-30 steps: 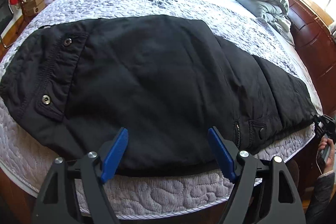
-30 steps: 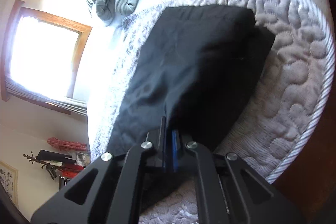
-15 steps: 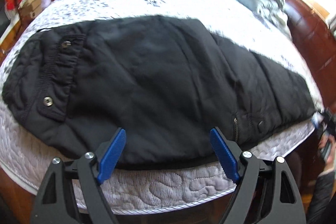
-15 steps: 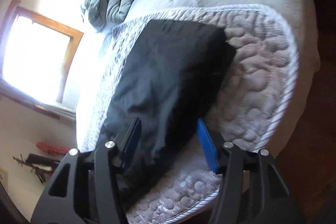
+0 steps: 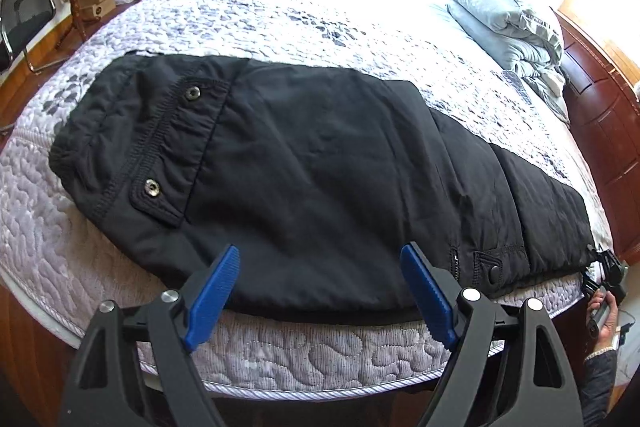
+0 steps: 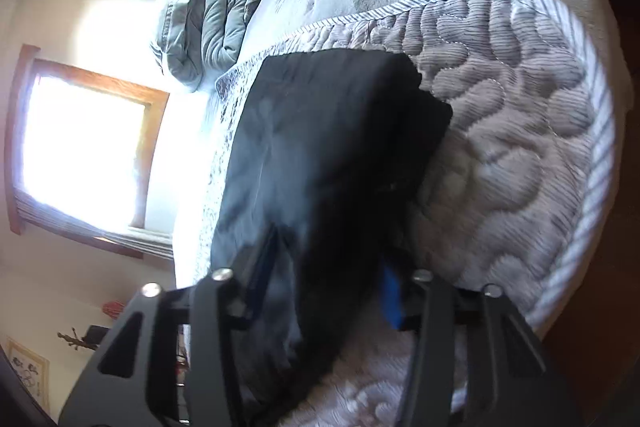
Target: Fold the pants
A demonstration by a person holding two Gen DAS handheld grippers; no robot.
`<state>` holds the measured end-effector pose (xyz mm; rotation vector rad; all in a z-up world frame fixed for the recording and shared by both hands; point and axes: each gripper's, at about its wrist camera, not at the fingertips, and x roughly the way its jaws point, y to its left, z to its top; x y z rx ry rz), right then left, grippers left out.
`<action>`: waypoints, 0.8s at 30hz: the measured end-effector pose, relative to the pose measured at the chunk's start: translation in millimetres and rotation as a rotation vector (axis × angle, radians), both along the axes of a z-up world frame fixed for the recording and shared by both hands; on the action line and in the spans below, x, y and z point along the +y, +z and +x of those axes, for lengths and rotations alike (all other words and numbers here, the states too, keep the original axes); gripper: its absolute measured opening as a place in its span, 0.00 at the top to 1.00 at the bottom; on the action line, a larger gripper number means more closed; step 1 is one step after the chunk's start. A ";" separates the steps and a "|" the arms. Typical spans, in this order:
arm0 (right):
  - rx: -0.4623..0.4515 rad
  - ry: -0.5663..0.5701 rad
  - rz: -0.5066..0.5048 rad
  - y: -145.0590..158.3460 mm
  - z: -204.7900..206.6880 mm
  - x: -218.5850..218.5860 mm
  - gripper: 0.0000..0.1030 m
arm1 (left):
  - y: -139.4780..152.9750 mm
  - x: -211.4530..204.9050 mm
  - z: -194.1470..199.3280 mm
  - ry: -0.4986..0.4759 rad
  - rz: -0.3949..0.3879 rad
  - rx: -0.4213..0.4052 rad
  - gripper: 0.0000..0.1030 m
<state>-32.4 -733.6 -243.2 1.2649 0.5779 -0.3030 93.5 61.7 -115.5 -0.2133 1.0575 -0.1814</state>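
Note:
Black pants (image 5: 320, 179) lie flat across the near side of the bed, folded leg on leg, waistband with two snap buttons at the left, cuffs at the right. My left gripper (image 5: 320, 287) is open and empty, just above the pants' near edge at mid-length. In the right wrist view the cuff end of the pants (image 6: 340, 155) lies on the quilt; my right gripper (image 6: 324, 279) is open, its fingers standing either side of the cloth near the leg end. My right gripper also shows small at the cuffs in the left wrist view (image 5: 604, 267).
The bed has a grey quilted cover (image 5: 280, 351) with a piped edge close to me. A folded pale blue duvet (image 5: 504, 15) lies at the far right by the dark wood headboard (image 5: 600, 115). Boxes and a chair (image 5: 24, 23) stand on the floor at the far left.
My right gripper let go of the cuff end and opened, then moved in so the cloth lies between its fingers. My left gripper stayed open and drew back a little.

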 end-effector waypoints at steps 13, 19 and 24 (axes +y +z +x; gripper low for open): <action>-0.072 0.277 -0.632 153.7 47.8 123.2 0.91 | -2.6 7.4 -2.7 0.019 -0.034 0.010 0.18; -0.080 0.630 -0.876 176.1 82.3 253.8 0.89 | -2.1 14.8 -8.8 0.028 -0.059 0.004 0.18; 0.027 0.878 -1.018 133.4 74.0 336.9 0.89 | 0.3 25.9 -13.2 0.049 -0.079 -0.006 0.17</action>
